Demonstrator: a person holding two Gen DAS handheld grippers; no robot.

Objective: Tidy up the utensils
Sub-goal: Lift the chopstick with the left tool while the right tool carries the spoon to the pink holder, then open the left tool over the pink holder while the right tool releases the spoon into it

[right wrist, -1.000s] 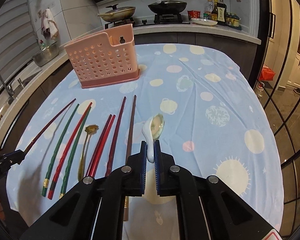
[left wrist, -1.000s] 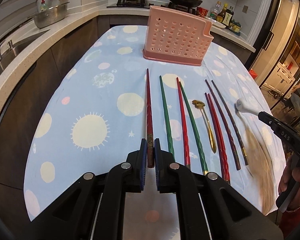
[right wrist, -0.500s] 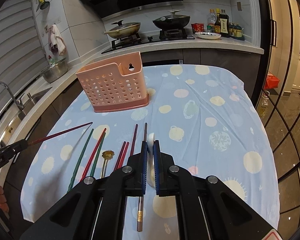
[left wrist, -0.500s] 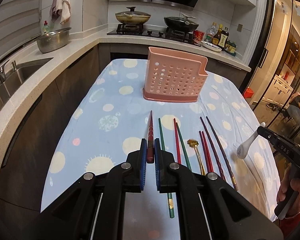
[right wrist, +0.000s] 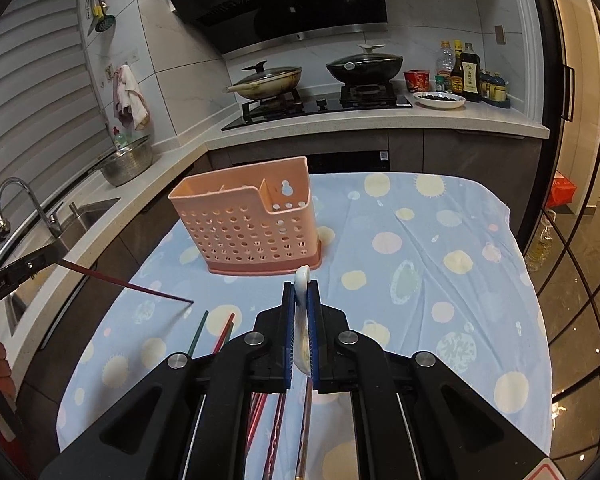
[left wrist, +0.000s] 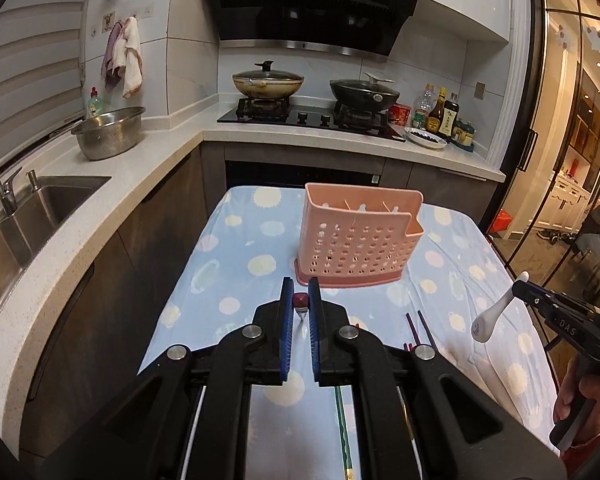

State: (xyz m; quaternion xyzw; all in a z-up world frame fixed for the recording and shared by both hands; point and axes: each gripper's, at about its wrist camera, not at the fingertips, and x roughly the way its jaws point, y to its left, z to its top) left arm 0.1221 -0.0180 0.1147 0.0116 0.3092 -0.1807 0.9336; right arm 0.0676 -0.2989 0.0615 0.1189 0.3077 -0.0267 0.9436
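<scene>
The left gripper (left wrist: pixel 301 300) is closed on a dark red chopstick (right wrist: pixel 128 285), pinched near one end so that the long shaft sticks out toward the pink utensil basket (right wrist: pixel 246 226), its tip hanging above the spotted cloth (right wrist: pixel 420 248) in front of the basket; the right gripper (right wrist: pixel 301 292) is closed on the handle of a white ceramic spoon (left wrist: pixel 496 312), held off the counter to the right of the basket and nearer than it. The chopstick looks light, stiff and slim, probably lacquered and so slippery; held at the end it may swing or twist between the pads, and a hold nearer the middle would steady it for aiming at a basket slot. The spoon looks heavier, hard, glazed and breakable; the handle is the sensible hold, with the bowl lowered in gently rather than dropped. The other chopsticks (right wrist: pixel 208 330) lie on the cloth in front of the basket, mostly hidden under the gripper bodies, so their count cannot be told; the basket's dividers show only at their tops, and whether anything lies inside cannot be made out; in the right wrist view the spoon's bowl is seen edge-on and mostly covered by the pads.
</scene>
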